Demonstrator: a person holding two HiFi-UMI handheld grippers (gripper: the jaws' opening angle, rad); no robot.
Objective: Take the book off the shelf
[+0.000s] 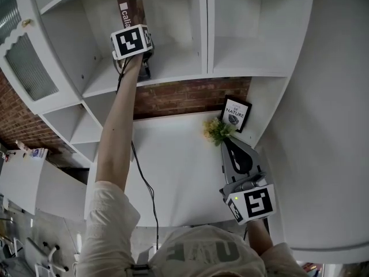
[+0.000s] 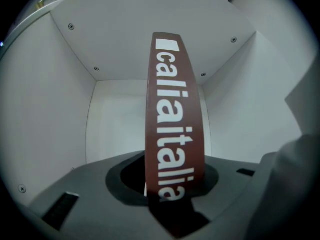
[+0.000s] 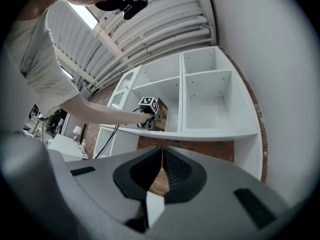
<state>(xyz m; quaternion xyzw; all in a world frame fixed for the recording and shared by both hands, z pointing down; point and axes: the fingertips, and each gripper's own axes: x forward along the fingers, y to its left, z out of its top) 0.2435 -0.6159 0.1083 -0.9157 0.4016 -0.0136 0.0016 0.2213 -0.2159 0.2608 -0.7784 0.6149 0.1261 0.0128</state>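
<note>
A dark red book (image 1: pixel 131 9) with white lettering on its spine stands upright in the left cubby of the white shelf (image 1: pixel 173 68). My left gripper (image 2: pixel 175 196) reaches into that cubby, and its jaws are closed on the lower part of the book's spine (image 2: pixel 175 124). In the head view its marker cube (image 1: pixel 131 41) covers the jaws. My right gripper (image 1: pixel 229 146) hangs low at the right over the white counter (image 1: pixel 173 166), shut and holding nothing. The right gripper view shows its closed jaws (image 3: pixel 161 154) and, far off, the book (image 3: pixel 161 115).
A framed card (image 1: pixel 236 113) and a small yellow-green plant (image 1: pixel 218 130) stand on the counter just ahead of the right gripper. A brick wall (image 1: pixel 184 97) backs the counter. A black cable (image 1: pixel 144 180) trails from the left gripper. A glass cabinet door (image 1: pixel 26 62) stands at the left.
</note>
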